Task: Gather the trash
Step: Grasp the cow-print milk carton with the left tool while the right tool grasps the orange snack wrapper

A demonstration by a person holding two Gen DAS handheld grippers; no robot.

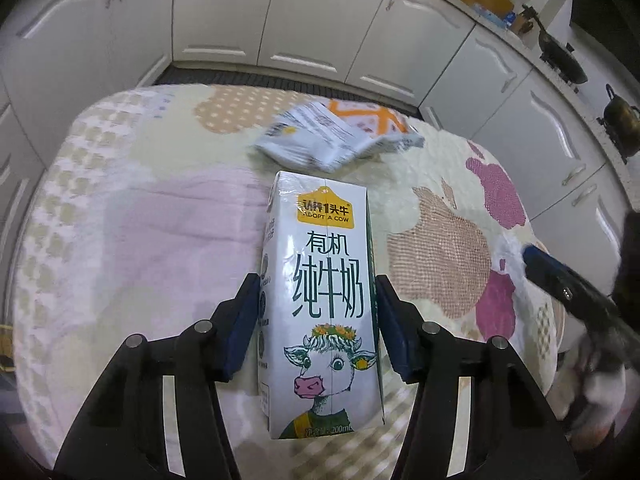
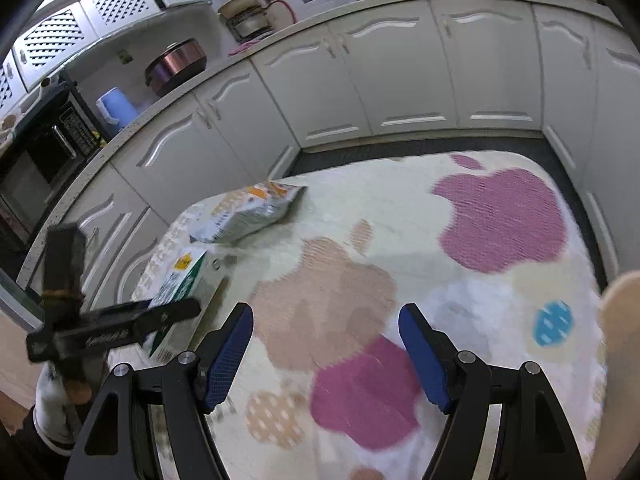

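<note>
- Left wrist view: my left claw (image 1: 318, 320) has its two blue pads pressed up against both sides of the milk carton (image 1: 320, 300), so it's clamped on it, roughly at the carton's middle.
- The carton's white with a cartoon cow and a yellow "ADOPT A COW" label, lying lengthwise along my fingers over the patterned cloth (image 1: 140, 220) on the tabletop. Can't really tell if it's lifted off the cloth or resting on it.
- Just past the far end of the carton there's a crumpled snack wrapper (image 1: 332, 136), white with orange bits, lying on the cloth, apart from the carton.
- Far right edge of that view: my other claw's blue tip pokes in, blurry.
- Right wrist view, left side: same carton (image 2: 180, 284) shows up, half hidden behind the black body of the left claw, with the wrapper (image 2: 252, 212) a bit further back on the cloth.
- Middle of that view: my right claw (image 2: 326, 354) is spread wide with nothing between the pads, just the apple-print cloth (image 2: 500, 220) below.
- White kitchen cabinets (image 2: 400, 72) run behind the tabletop.
</note>
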